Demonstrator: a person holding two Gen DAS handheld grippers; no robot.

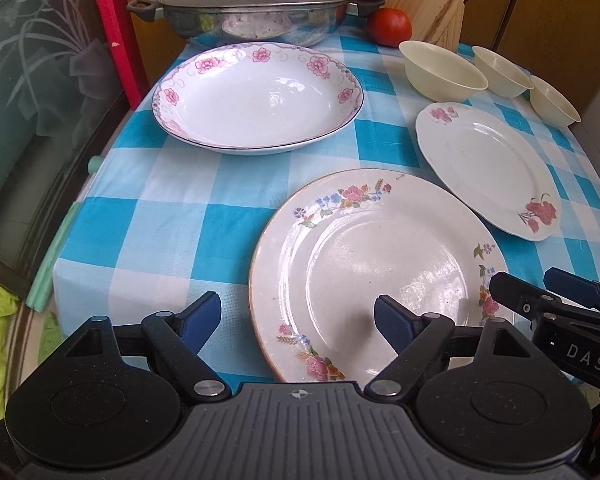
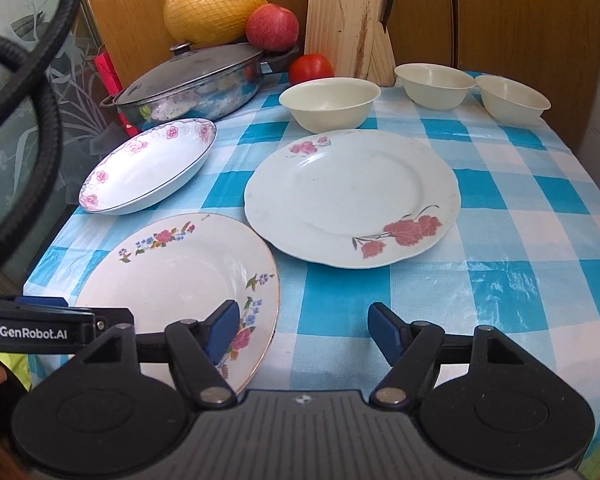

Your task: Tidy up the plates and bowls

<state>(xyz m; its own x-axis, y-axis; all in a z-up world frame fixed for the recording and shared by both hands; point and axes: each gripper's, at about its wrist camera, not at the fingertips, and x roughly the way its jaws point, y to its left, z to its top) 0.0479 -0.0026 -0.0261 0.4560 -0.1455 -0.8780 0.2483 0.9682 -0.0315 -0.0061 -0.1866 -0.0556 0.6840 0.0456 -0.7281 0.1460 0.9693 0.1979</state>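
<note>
A flowered plate [image 1: 372, 272] lies at the near edge of the table; it also shows in the right wrist view [image 2: 172, 272]. A rose plate [image 1: 488, 168] [image 2: 352, 196] lies right of it. A deep pink-flowered dish [image 1: 260, 96] [image 2: 148, 168] sits at the left back. Three cream bowls [image 1: 444, 70] [image 2: 328, 104] stand along the back right. My left gripper [image 1: 298, 322] is open and empty, straddling the flowered plate's left rim. My right gripper [image 2: 304, 330] is open and empty, just right of that plate's rim; it also shows in the left wrist view [image 1: 540, 292].
A lidded steel pan [image 1: 252, 12] [image 2: 192, 80], a tomato [image 2: 311, 68], an apple [image 2: 272, 27], a netted pomelo [image 2: 212, 6] and a wooden knife block [image 2: 346, 20] stand at the back. A blue checked cloth [image 2: 500, 280] covers the table.
</note>
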